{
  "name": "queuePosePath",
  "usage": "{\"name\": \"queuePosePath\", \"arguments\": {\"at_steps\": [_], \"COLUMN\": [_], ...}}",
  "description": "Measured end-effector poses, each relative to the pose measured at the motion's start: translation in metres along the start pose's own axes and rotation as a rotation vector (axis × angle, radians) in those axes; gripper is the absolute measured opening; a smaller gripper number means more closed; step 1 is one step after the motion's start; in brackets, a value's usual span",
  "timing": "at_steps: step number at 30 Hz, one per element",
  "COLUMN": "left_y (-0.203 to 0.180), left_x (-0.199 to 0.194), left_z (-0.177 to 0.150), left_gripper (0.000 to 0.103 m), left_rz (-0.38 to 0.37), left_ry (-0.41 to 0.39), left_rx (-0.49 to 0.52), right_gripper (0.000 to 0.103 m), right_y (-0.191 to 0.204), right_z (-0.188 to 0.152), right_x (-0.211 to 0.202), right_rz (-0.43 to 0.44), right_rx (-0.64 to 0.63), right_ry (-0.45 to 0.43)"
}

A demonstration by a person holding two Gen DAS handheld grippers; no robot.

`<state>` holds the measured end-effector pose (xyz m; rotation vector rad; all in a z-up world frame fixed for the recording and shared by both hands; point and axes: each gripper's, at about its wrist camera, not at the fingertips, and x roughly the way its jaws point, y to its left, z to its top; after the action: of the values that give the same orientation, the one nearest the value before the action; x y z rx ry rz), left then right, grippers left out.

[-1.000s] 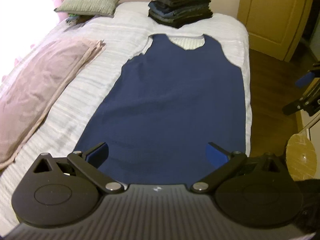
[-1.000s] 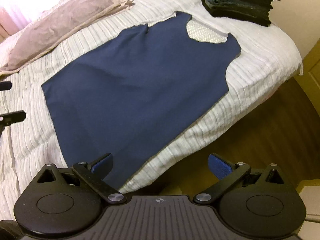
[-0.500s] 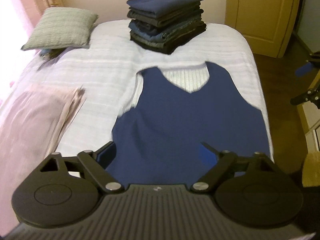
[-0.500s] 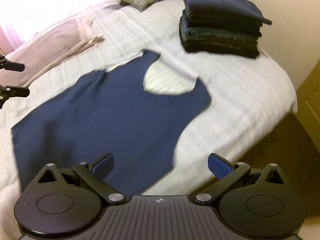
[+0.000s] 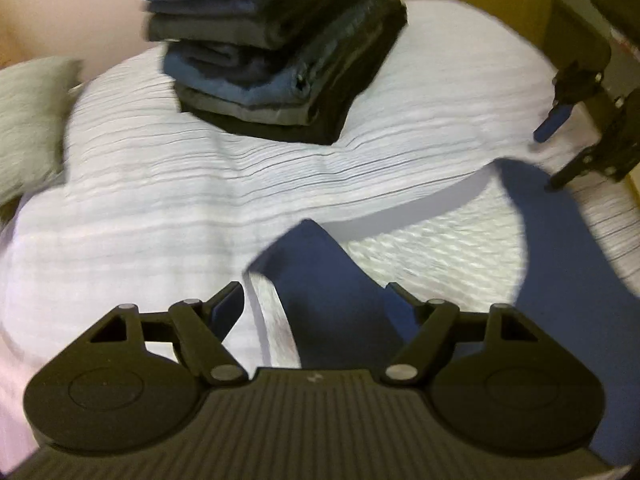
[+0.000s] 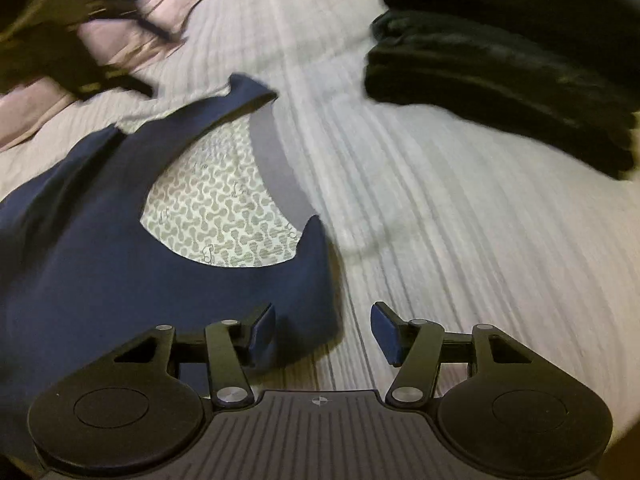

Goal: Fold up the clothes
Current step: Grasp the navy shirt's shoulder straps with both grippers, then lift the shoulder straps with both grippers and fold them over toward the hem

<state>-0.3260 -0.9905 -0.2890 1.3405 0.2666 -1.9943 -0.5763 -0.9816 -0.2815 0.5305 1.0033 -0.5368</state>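
A navy sleeveless top (image 5: 332,304) lies flat on the striped white bed (image 5: 160,208), its patterned lining (image 6: 224,204) showing at the neckline. My left gripper (image 5: 316,312) is open, low over the top's left shoulder strap, which lies between the jaws. My right gripper (image 6: 324,328) is open over the right shoulder strap (image 6: 316,264), whose edge lies between the jaws. The right gripper also shows in the left wrist view (image 5: 576,132) at the far right; the left gripper is a blur in the right wrist view (image 6: 68,48).
A stack of folded dark clothes (image 5: 276,52) stands at the head of the bed, also in the right wrist view (image 6: 504,68). A grey-green cushion (image 5: 28,120) lies at the left. A pink folded cloth (image 6: 52,92) lies beside the top.
Both grippers have moved forward and down from the hem end toward the top's shoulder straps. The folded stack is now much closer. Both stay open.
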Motion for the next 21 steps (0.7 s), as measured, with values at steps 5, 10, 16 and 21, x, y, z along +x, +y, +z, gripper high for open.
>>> {"name": "queuePosePath", "arguments": {"at_steps": [5, 10, 16, 21], "left_y": [0.018, 0.036, 0.037, 0.047], "left_x": [0.064, 0.105, 0.118, 0.085], "left_z": [0.019, 0.029, 0.025, 0.041], "left_gripper": [0.069, 0.028, 0.004, 0.002], "left_rz": [-0.08, -0.152, -0.21, -0.168], "left_ry": [0.068, 0.161, 0.204, 0.088], "left_rx": [0.124, 0.194, 0.254, 0.286], "right_gripper": [0.057, 0.048, 0.019, 0.0], "right_y": [-0.027, -0.04, -0.048, -0.067], "right_z": [0.004, 0.002, 0.006, 0.019], "right_x": [0.03, 0.032, 0.043, 0.009], "right_rz": [0.106, 0.157, 0.218, 0.241], "right_rx": [-0.027, 0.009, 0.046, 0.23], "right_ry": [0.025, 0.018, 0.022, 0.004]}}
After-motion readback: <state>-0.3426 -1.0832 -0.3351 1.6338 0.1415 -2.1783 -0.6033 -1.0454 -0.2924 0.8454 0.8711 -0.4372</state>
